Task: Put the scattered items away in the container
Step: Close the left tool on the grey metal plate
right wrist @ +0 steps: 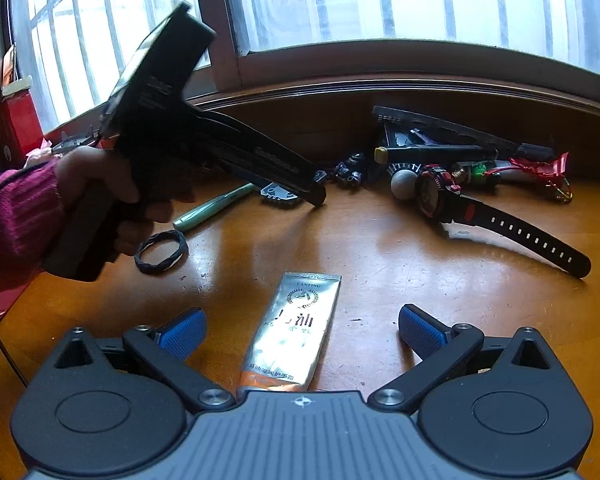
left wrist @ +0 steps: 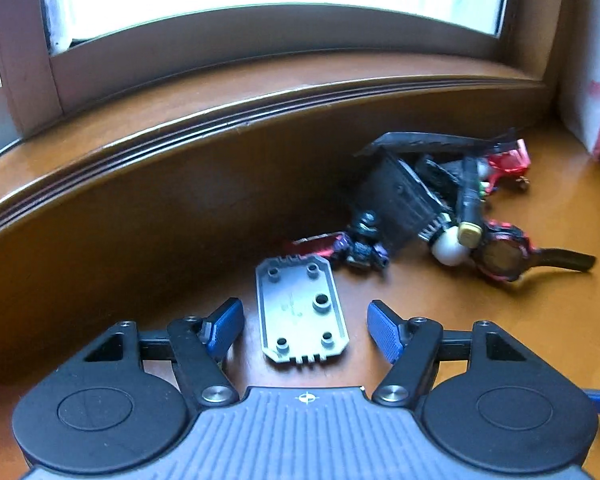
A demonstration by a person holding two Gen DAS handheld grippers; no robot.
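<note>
My left gripper [left wrist: 305, 318] is open, its blue pads either side of a grey metal plate [left wrist: 303, 316] lying flat on the wooden table. It also shows in the right wrist view [right wrist: 300, 190], held by a hand over the plate [right wrist: 278, 194]. My right gripper [right wrist: 302, 330] is open, straddling a silver sachet [right wrist: 292, 330]. A tipped black container [left wrist: 404, 200] lies by the sill among a watch [left wrist: 504, 256], a white ball [left wrist: 450, 246], a small dark figure [left wrist: 366, 240] and a red wrapper [left wrist: 508, 162]. The watch [right wrist: 460, 204] lies right of centre in the right view.
A black hair band [right wrist: 162, 252] and a green pen [right wrist: 212, 210] lie left of the sachet. A raised wooden window sill [left wrist: 180, 128] runs along the back. A red box [right wrist: 18, 120] stands at far left. A white-and-red box [left wrist: 592, 92] stands at right.
</note>
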